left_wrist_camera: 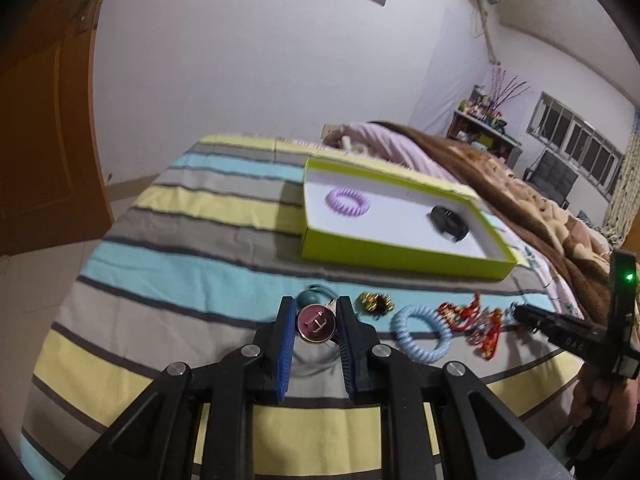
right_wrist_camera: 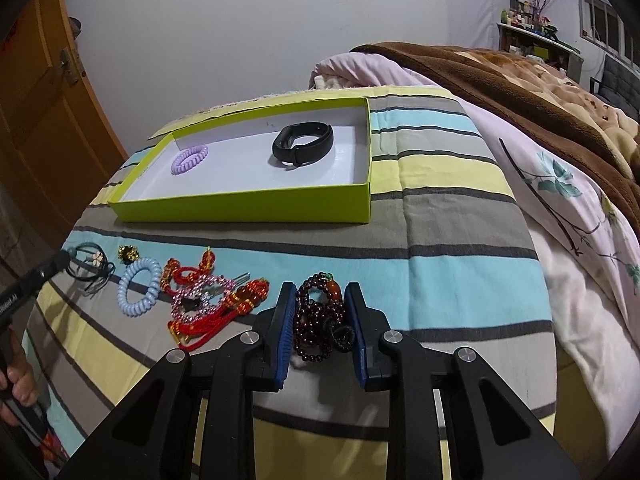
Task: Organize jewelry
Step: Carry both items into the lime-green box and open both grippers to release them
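My left tongs (left_wrist_camera: 317, 322) clamp a round maroon charm (left_wrist_camera: 316, 324) above the striped bedspread (left_wrist_camera: 168, 280), its lime box (left_wrist_camera: 400, 254) waiting ahead. My right tongs (right_wrist_camera: 320, 316) close on dark bead bracelets (right_wrist_camera: 318, 320); both need lifting boxward.

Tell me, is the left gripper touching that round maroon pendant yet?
Touching. In the left wrist view the left gripper has both blue pads pressed against the sides of the round maroon pendant, with no gap showing on either side.
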`<move>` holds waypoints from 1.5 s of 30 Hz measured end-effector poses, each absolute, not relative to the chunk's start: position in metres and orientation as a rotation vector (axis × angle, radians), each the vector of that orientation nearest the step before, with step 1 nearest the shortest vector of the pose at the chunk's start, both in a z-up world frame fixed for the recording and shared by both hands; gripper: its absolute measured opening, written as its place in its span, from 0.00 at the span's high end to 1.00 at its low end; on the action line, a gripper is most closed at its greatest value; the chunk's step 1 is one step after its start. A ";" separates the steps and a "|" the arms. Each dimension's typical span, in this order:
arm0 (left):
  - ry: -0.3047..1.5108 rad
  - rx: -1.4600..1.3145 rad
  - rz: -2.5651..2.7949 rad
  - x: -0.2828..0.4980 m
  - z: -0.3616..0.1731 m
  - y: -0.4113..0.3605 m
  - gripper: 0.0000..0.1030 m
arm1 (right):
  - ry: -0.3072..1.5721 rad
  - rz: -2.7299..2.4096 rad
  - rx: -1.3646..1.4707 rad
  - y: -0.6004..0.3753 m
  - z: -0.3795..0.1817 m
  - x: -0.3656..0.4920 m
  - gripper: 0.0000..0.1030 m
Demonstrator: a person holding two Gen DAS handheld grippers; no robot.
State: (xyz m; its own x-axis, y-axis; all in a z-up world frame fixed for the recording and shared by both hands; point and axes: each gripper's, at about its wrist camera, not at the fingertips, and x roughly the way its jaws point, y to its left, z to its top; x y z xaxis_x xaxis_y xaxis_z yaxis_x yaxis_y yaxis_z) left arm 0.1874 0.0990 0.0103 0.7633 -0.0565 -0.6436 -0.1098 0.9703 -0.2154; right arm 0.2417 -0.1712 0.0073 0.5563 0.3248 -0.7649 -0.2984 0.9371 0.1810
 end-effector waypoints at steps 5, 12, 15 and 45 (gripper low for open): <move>0.671 -0.239 -0.003 0.182 0.023 0.094 0.80 | 0.896 0.367 0.032 -0.174 0.014 0.234 0.75; 0.650 -0.210 -0.041 0.175 0.034 0.081 0.80 | 0.839 0.376 0.045 -0.176 0.035 0.217 0.75; 0.641 -0.191 -0.051 0.173 0.038 0.074 0.80 | 0.812 0.389 0.050 -0.176 0.044 0.210 0.75; 0.638 -0.055 -0.050 0.273 0.055 0.058 0.80 | 0.768 0.404 -0.059 -0.140 0.059 0.282 0.75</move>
State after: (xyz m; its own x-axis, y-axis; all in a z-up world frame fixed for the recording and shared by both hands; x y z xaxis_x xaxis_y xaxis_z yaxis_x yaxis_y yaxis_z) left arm 0.2735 0.0582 0.0554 0.8020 -0.0639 -0.5940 0.0296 0.9973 -0.0672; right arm 0.2818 -0.1397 0.0594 0.6466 0.3333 -0.6861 -0.3760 0.9219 0.0935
